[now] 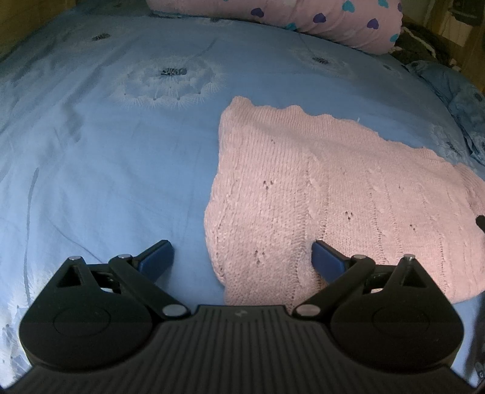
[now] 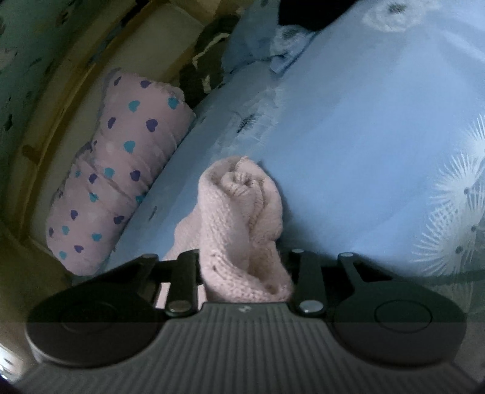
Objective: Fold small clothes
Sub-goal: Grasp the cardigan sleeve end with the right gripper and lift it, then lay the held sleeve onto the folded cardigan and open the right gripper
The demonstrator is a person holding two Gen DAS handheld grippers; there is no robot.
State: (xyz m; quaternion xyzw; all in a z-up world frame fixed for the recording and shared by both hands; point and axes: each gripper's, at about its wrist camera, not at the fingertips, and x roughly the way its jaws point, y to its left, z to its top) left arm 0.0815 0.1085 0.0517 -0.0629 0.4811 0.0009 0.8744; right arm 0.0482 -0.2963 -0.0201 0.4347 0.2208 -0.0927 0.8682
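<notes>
A pink knitted garment [image 1: 327, 194] lies spread on the blue bedsheet [image 1: 106, 169], right of centre in the left wrist view. My left gripper [image 1: 242, 257] is open just above it. Its left blue pad [image 1: 157, 257] is over the sheet. Its right pad [image 1: 327, 260] is over the knit, and the garment's near left edge lies between them. My right gripper [image 2: 244, 269] is shut on a bunched part of the pink garment [image 2: 239, 218], which stands up from between its fingers.
A pink pillow with blue and purple hearts [image 1: 318, 21] lies at the far edge of the bed; it also shows in the right wrist view [image 2: 121, 169] beside a wooden bed frame [image 2: 39, 145]. Dark and blue bedding [image 2: 212, 60] is piled behind it.
</notes>
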